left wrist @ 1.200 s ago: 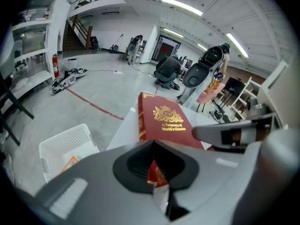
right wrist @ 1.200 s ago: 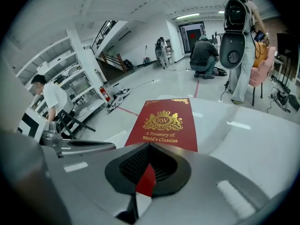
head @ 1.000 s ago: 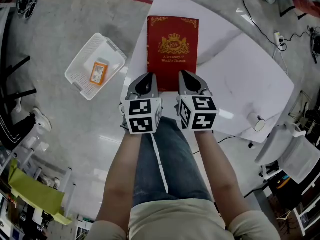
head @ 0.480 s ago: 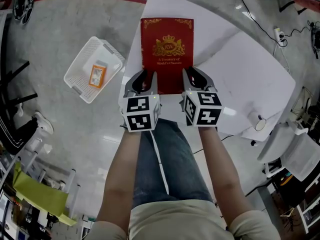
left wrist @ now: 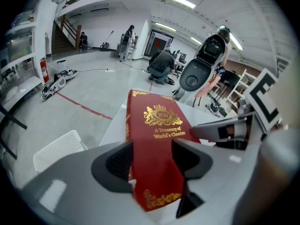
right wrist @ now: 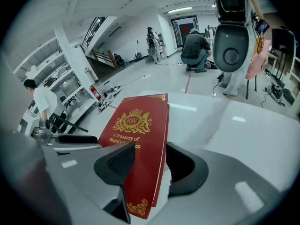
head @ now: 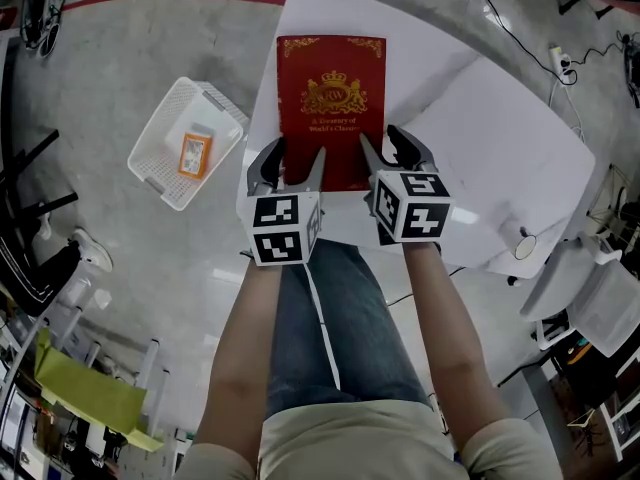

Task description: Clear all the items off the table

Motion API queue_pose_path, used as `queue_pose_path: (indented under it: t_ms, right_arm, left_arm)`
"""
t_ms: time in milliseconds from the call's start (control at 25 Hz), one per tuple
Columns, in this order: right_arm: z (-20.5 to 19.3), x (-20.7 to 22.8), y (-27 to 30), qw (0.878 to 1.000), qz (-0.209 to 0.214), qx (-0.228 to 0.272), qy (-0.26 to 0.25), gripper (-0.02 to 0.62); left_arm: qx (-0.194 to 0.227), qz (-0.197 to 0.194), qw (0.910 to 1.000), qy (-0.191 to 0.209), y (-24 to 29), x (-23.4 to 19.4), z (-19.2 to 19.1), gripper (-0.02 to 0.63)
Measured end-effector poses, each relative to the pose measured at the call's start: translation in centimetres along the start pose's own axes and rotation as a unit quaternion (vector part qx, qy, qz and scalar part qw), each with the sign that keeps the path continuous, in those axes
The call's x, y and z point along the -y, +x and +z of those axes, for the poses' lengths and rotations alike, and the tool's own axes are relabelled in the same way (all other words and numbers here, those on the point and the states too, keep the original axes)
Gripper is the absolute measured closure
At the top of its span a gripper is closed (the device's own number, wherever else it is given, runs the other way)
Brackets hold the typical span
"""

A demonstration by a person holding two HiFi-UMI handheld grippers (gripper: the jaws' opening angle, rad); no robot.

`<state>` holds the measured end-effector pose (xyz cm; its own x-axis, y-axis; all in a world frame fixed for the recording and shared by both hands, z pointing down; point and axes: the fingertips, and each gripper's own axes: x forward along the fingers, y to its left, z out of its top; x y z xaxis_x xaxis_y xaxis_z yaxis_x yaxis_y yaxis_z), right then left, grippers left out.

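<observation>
Book (head: 330, 108), red with gold print on the cover, is lying on the white table (head: 500, 138) in the upper centre of the head view. Its long side is running up the frame and its near short edge is facing the table's lower edge. Both grippers are sitting at that near edge, one at each corner, pointing steeply down.

Left gripper (head: 292, 163): the jaws have just been opening and are now standing well apart. In the left gripper view the lower left corner of the book is lying between them. The left jaw is standing close beside the spine, and the right jaw is standing over the cover. The pads are not clamping the book, so this gripper is released.

Right gripper (head: 388, 153): the jaws have likewise just been opening and are standing partly apart. In the right gripper view the lower right corner of the book is lying between them. The left jaw is hanging over the cover. The right jaw is standing just beyond the page edge, with a strip of white table showing between pad and book. This gripper is also released and is gripping nothing.

White basket (head: 160, 138) is resting on the grey floor at the left of the head view, apart from the table, with an orange box (head: 195, 151) lying inside it.
</observation>
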<state>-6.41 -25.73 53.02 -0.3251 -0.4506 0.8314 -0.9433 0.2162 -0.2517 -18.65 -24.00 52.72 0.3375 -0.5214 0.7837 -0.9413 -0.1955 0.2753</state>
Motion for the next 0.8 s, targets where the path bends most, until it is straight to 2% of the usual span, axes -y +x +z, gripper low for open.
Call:
queue_pose_path:
  t_ms: [520,800]
  right_arm:
    - [-0.1,-0.2,0.9,1.000,0.011,-0.011,0.010,0.365]
    - [-0.2,-0.2,1.2,1.000,0.016,-0.015,0.014,0.357]
  left_arm:
    - [0.016,-0.004,0.9999,0.005,0.0,0.0,0.3,0.319]
    - [0.024,0.007,0.9997,0.001,0.1,-0.6,0.7,0.307]
